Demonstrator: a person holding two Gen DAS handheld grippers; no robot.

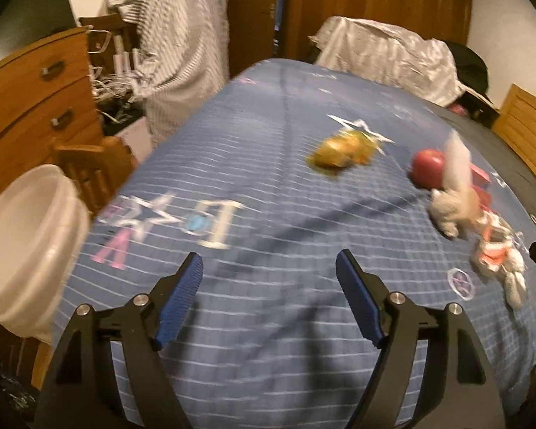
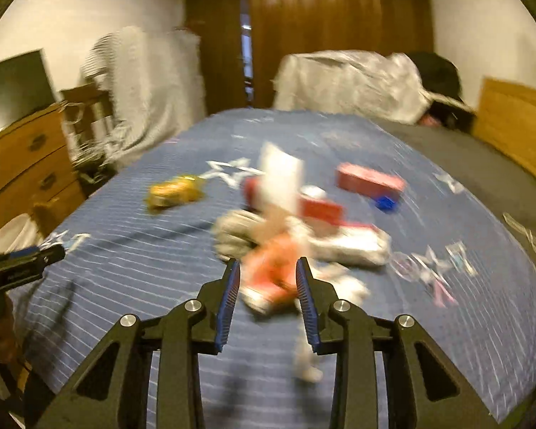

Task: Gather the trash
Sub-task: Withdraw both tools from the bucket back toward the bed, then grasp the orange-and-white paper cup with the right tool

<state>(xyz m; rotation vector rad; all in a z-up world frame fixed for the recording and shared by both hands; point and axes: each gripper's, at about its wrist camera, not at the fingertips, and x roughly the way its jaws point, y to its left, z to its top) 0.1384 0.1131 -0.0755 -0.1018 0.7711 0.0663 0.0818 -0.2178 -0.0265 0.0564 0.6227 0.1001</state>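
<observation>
Both views are motion-blurred. My left gripper (image 1: 268, 271) is open and empty above the blue bedspread (image 1: 253, 186). A white bucket (image 1: 28, 243) stands at the bed's left edge. A yellow wrapper (image 1: 343, 150), a red apple (image 1: 428, 168), a grey crumpled wad (image 1: 450, 211) and an orange-and-white wrapper (image 1: 496, 257) lie to the right. My right gripper (image 2: 268, 271) holds its jaws close around the orange-and-white wrapper (image 2: 275, 271). Beyond it lie the grey wad (image 2: 236, 236), a white carton (image 2: 282, 178) and the yellow wrapper (image 2: 175, 191).
A pink box (image 2: 368, 180) and a blue cap (image 2: 386, 203) lie further right. A wooden dresser (image 1: 32, 93) stands at the left, a wardrobe (image 1: 368, 3) behind, and crumpled bedding (image 1: 386, 53) at the far end. A wooden bed frame (image 2: 511, 118) borders the right.
</observation>
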